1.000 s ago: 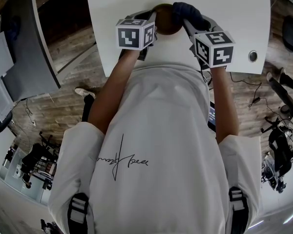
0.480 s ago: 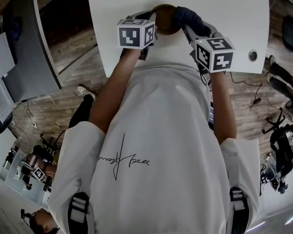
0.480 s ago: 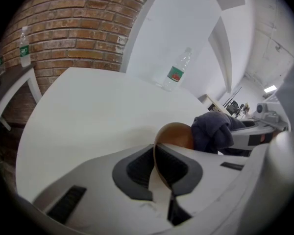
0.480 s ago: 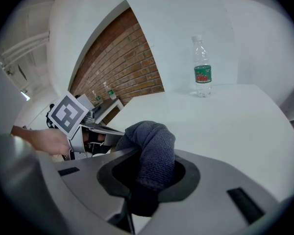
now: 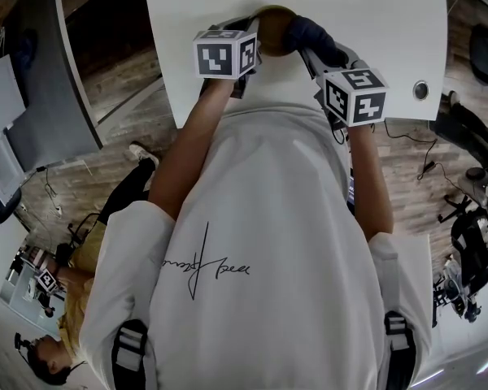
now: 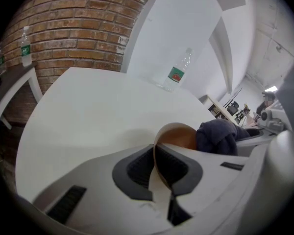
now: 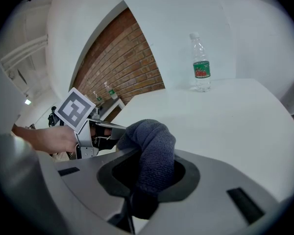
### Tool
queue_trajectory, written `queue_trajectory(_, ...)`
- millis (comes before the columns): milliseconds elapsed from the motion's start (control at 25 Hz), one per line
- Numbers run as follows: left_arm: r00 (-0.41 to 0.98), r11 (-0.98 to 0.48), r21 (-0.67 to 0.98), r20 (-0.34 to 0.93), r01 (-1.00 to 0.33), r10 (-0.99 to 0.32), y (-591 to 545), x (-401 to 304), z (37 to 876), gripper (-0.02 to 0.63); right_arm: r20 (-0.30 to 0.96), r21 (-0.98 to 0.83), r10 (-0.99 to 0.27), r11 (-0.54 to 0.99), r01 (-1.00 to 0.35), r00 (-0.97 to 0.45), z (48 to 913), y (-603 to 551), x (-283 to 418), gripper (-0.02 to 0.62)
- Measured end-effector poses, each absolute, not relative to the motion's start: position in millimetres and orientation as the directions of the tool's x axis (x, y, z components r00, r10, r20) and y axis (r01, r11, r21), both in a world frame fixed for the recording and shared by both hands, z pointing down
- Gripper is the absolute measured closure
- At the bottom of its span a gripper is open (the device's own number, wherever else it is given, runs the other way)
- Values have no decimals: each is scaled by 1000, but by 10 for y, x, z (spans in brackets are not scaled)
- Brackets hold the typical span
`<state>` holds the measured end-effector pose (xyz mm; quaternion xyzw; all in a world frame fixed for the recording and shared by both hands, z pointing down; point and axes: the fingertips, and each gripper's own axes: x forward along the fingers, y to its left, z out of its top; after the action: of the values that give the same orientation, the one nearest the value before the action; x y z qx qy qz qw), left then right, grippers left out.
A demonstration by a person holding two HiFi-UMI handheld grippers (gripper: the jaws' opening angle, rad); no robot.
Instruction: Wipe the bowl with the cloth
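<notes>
while the person holds one gripper in each hand, the left gripper (image 6: 157, 153) is clenched on the thin rim of the brown bowl (image 6: 180, 137). one jaw is on the inside of the rim and the other jaw is on the outside. the bowl looks tipped up, and its brown inside faces the cloth (image 7: 153, 143). the right gripper (image 7: 148, 177) is squeezed tight on that dark blue cloth, and a fat fold of it sticks out past the jaws. in the left gripper view the cloth sits right against the open side of the bowl. in the head view both things are over the near edge of the white surface (image 5: 374, 23), just in front of the person's white shirt (image 5: 268, 242). the bowl is on the left there and the cloth is on the right. i cannot tell if the bowl touches the surface or is held a bit above it. a clear water bottle (image 6: 177, 73) with a green and red label stands well apart from them, at the far side of the surface. a red brick wall (image 6: 63, 23) is behind the surface on the left.
</notes>
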<state>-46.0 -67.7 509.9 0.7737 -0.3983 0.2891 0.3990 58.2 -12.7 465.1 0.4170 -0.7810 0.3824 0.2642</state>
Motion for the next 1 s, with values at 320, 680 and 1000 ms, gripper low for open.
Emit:
queue_trajectory(320, 517, -367, 387, 762, -846, -389, -682, -477, 5093, 592, 728, -398, -436, 360, -844, -529, 4656, -27, 502, 523)
queue_trajectory(680, 515, -365, 385, 763, -848, -390, -680, -465, 5096, 592, 730, -408, -411, 378, -831, -545, 4677, 81, 423, 523)
queue_trajectory(1000, 516, -365, 387, 762, -847, -391, -683, -464, 5088, 592, 729, -419, -386, 401, -815, -565, 4695, 157, 284, 523)
